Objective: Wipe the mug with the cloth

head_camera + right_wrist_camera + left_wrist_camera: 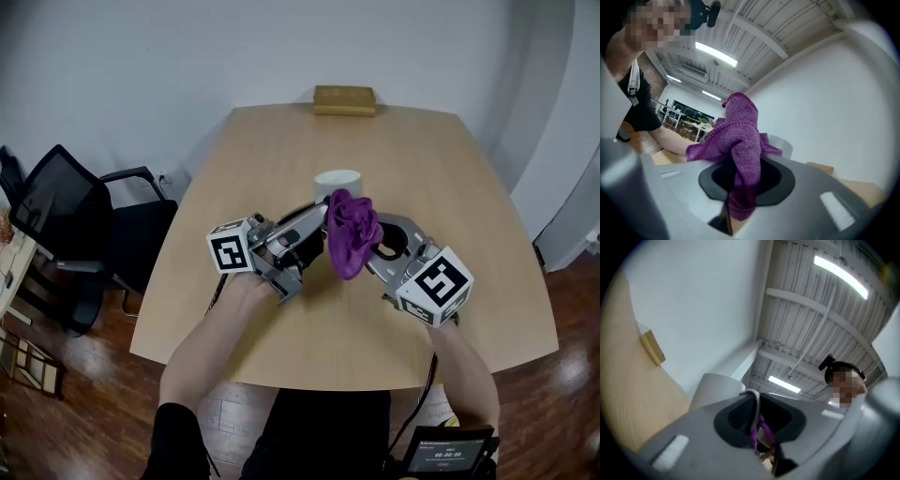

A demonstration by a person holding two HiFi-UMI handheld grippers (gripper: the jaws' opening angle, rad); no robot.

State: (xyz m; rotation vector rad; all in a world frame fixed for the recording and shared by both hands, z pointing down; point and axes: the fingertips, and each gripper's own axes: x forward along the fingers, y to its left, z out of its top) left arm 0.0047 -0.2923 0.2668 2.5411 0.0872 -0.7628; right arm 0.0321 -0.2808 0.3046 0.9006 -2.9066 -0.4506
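Note:
A white mug (337, 181) is at the middle of the wooden table (262, 141). My left gripper (317, 217) reaches it from the near left. In the left gripper view the jaws (757, 423) are shut on the mug's thin white handle (754, 401), with the mug body (715, 389) just beyond. A purple cloth (352, 232) bunches against the mug's near side. My right gripper (370, 246) is shut on the cloth (740, 140), which spills up over its jaws (743, 180) and hides most of the mug (783, 144). A purple strand (761, 427) shows between the left jaws.
A small wooden box (344, 99) lies at the table's far edge. A black office chair (66, 220) stands left of the table. A small screen device (445, 455) hangs at the person's waist. The table's near edge is close to the person's arms.

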